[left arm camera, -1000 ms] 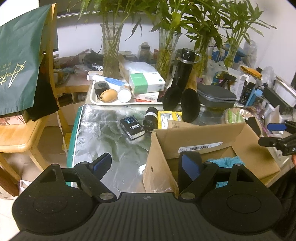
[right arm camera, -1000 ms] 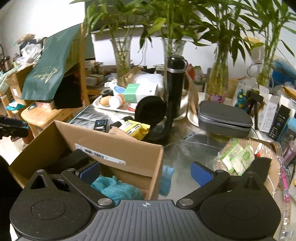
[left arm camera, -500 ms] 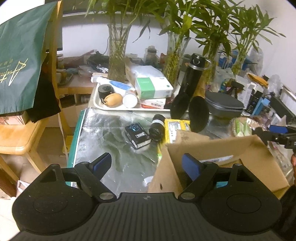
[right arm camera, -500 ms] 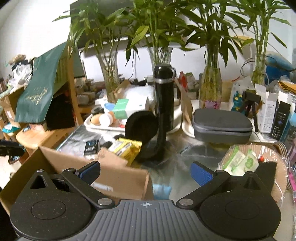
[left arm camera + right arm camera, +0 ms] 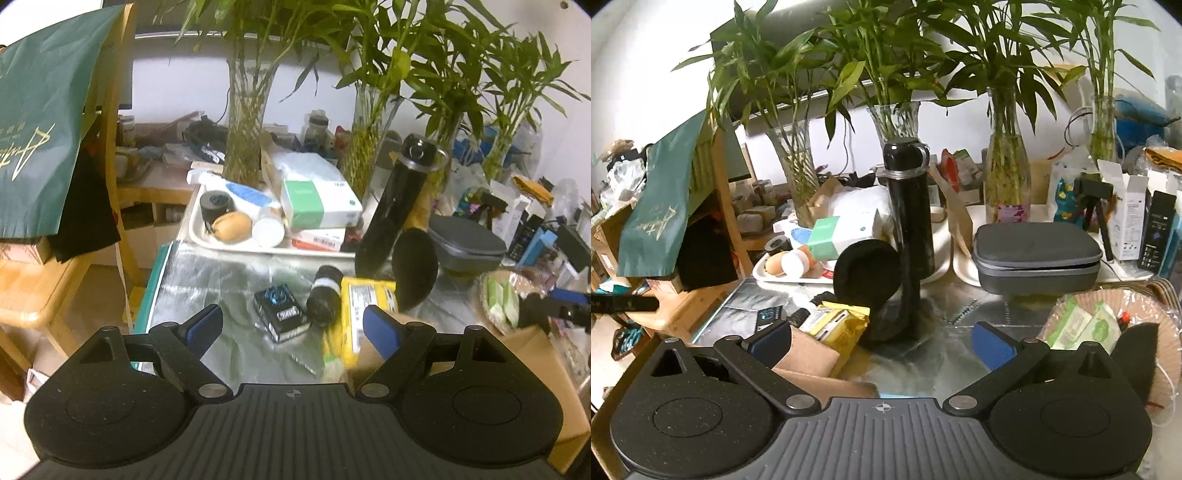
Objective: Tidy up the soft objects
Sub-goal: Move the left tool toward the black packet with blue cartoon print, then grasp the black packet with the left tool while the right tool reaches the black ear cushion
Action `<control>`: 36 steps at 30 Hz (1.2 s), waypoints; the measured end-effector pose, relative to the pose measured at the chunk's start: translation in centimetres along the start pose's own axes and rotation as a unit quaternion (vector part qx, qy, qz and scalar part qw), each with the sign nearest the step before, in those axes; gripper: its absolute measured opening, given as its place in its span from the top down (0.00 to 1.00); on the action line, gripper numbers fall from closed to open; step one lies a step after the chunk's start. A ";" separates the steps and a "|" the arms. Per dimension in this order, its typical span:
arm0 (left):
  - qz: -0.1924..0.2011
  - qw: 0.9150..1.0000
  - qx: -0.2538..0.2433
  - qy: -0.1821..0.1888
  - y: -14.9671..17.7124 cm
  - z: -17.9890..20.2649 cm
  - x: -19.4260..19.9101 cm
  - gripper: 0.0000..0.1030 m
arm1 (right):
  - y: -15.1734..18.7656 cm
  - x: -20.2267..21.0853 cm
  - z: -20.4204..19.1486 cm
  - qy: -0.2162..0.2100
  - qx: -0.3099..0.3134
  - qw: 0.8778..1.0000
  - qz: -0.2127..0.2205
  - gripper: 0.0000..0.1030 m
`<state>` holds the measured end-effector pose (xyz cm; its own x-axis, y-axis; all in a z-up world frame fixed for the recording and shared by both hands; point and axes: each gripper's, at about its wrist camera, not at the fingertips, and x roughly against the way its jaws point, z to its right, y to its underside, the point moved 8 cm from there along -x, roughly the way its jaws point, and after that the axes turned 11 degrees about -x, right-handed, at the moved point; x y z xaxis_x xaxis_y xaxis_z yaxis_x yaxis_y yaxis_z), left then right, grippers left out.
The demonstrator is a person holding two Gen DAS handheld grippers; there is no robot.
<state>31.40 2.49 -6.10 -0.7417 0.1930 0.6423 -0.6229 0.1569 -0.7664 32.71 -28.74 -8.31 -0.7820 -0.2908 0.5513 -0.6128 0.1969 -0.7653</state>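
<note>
1. You held both tools empty over the cluttered foil-covered table (image 5: 207, 280): the left gripper (image 5: 293, 326) stood spread wide with nothing between its blue pads, and the right gripper (image 5: 882, 341) was likewise released and empty.

2. The step in hand looked like a search for the next soft item, between one drop and the next pick. The cardboard box (image 5: 532, 373), presumably the collecting bin, sat at the near right edge of the left view and under the left finger in the right view (image 5: 812, 365).

3. No soft object showed plainly in reach. The nearest candidates were the black roll (image 5: 325, 295) beside the yellow packet (image 5: 364, 314), and the black round pad (image 5: 866, 275) leaning at the tall black flask (image 5: 910, 206); whether any is soft could not be told.

4. The next move, by this reading, called for choosing one of these, lining the open jaws around it, and clearing the small black box (image 5: 282, 314) close by.

5. Compared with a second earlier, both views had swung away from the box: the teal cloth seen inside it then was out of sight, and more of the table's far clutter filled the frame.
</note>
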 end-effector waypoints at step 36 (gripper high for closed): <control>-0.060 0.997 0.038 -0.017 1.3 -2.9 -13.1 0.19 | -1.8 -5.4 2.3 0.023 0.027 0.999 -0.014 0.00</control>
<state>41.09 2.98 -15.52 -0.6680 0.1443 0.7300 -0.7236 0.1029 -0.6825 38.28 -29.68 -10.70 -0.7698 -0.2515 0.5867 -0.6285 0.1381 -0.7654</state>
